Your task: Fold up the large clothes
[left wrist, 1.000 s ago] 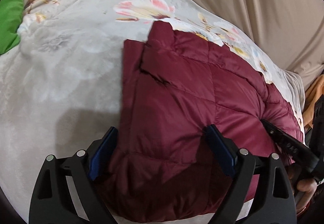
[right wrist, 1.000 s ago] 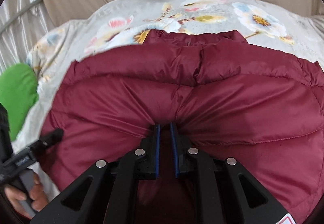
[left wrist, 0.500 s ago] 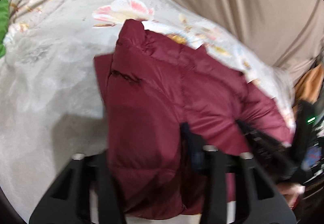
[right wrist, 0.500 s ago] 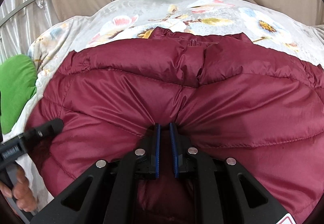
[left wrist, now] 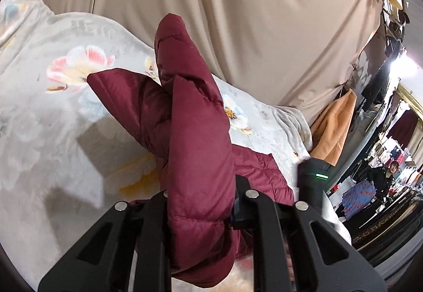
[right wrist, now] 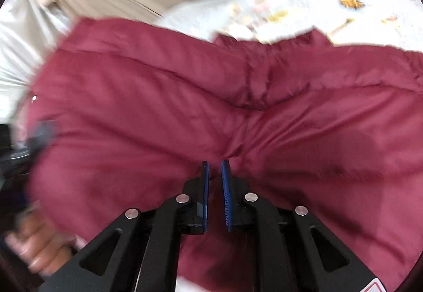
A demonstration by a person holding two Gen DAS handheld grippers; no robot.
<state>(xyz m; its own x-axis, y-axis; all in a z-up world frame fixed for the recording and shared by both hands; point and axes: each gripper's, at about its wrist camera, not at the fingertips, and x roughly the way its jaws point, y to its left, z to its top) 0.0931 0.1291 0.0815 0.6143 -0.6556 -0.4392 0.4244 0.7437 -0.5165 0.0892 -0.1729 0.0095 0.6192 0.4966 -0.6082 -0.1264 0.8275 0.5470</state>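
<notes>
- Bed cover (left wrist: 53, 112), floral, spreads under everything; beige curtain (left wrist: 264, 27) hangs at the far side.
- Jacket (left wrist: 195, 138), dark red and quilted, is partly off the cover: one side lifted, the rest heaped near the right.
- Left gripper (left wrist: 201, 202): jaws closed on a thick fold of the jacket, which stands up and runs away from the jaws toward the far side.
- Right gripper (right wrist: 215, 178): jaws nearly together, pinching a thin bunch of the jacket's near edge; view is blurred.
- Key relation: the raised fold's long axis runs near-to-far, and the left gripper holds its near end, so laying it over probably falls to the left.
</notes>
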